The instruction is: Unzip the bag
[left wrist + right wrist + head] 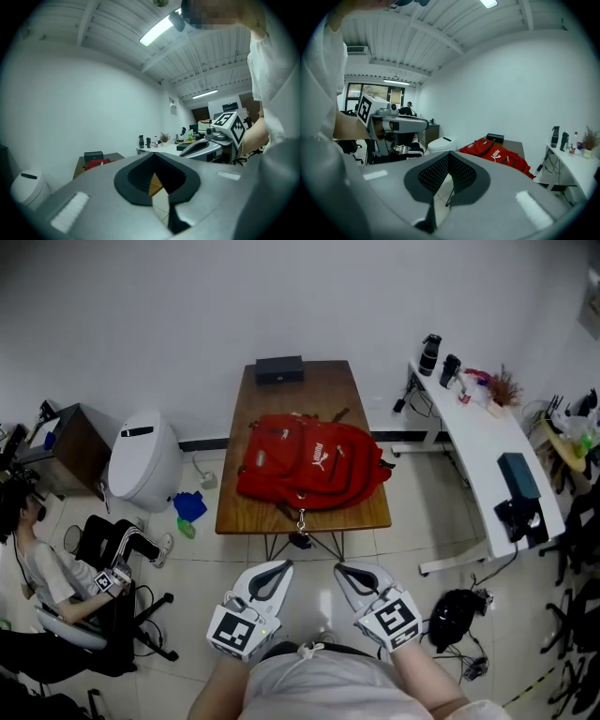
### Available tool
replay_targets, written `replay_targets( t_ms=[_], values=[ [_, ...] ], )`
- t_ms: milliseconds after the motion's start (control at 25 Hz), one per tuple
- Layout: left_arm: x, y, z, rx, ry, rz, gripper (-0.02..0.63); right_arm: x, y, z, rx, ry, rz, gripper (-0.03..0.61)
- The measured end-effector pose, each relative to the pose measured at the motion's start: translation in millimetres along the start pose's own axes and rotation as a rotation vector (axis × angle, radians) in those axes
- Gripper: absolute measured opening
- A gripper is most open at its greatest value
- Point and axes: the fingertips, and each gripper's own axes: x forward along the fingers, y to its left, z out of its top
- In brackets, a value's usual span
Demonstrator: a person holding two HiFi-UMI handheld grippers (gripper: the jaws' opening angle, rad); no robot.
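A red backpack (309, 463) lies flat on the wooden table (246, 512), with a zip pull and strap hanging over the near edge. Both grippers are held close to the person's body, well short of the table and apart from the bag. My left gripper (284, 567) is shut with nothing in it, and my right gripper (341, 569) is shut and empty too. In the left gripper view the gripper (154, 157) has its jaw tips meeting, with the backpack (97, 163) small and far off. The right gripper view shows the gripper (448, 155) shut, the backpack (497, 153) beyond it.
A black box (279, 369) sits at the table's far end. A white desk (487, 442) with bottles stands at the right. A white rounded unit (142, 460) stands left of the table. A seated person (56, 568) is at far left. A black bag (457, 615) lies on the floor.
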Motion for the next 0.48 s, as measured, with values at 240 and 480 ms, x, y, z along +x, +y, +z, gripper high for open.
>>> replay_targets(
  t_ms=[240, 480],
  values=[
    [3.3, -0.6, -3.6, 0.002, 0.023, 0.008, 0.006, -2.6, -2.0, -1.1, 0.003, 0.001, -0.003, 0.005],
    [4.0, -0.6, -7.8, -0.005, 0.028, 0.001, 0.006, -1.7, -2.0, -3.4, -0.009, 0.004, 0.004, 0.006]
  ],
)
